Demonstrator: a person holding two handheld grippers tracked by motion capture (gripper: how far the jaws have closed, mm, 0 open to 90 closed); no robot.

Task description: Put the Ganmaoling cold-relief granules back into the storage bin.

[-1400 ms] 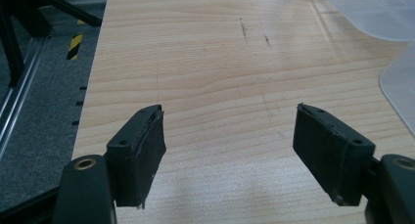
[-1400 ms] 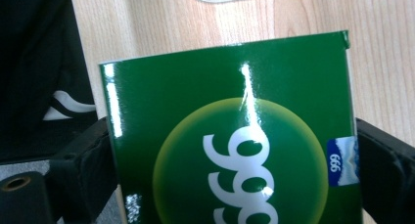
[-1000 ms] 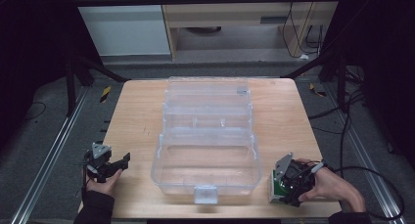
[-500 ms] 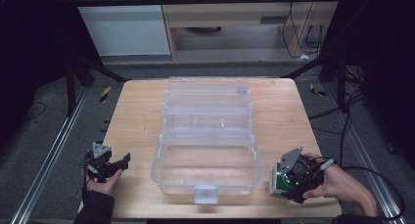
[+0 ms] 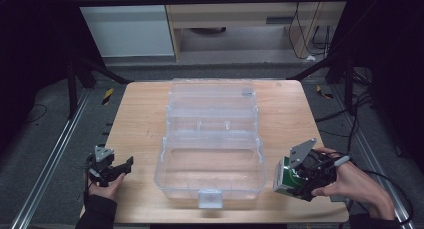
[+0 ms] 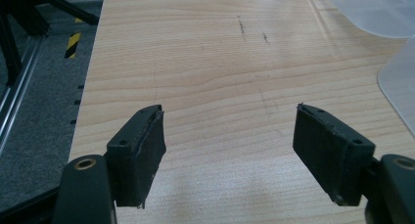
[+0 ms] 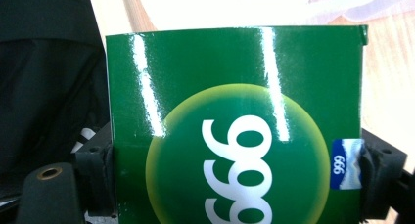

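Right claw [image 5: 292,181]: closed on a green box [image 7: 235,131], one jaw pressed against each side of it, as the right gripper view shows. The box stands between the jaws and rises above them. From the high view the claw and box sit at the near right corner of the counter [image 5: 135,119], just beside the right wall of the case [image 5: 210,159], held by the right hand [image 5: 350,181].

Box: glossy green card, with a pale yellow-green disc on the face carrying large white figures, upside down to the camera. A small blue tab marked 999 sits at one side edge, against the jaw.

Left claw [image 6: 227,145]: jaws wide apart, holding nothing, bare wood between them. In the high view it is at the near left of the counter, well apart from the case, in the left hand [image 5: 102,186].

Case: clear plastic, lid open and lying back toward the far edge, a latch on its near wall.
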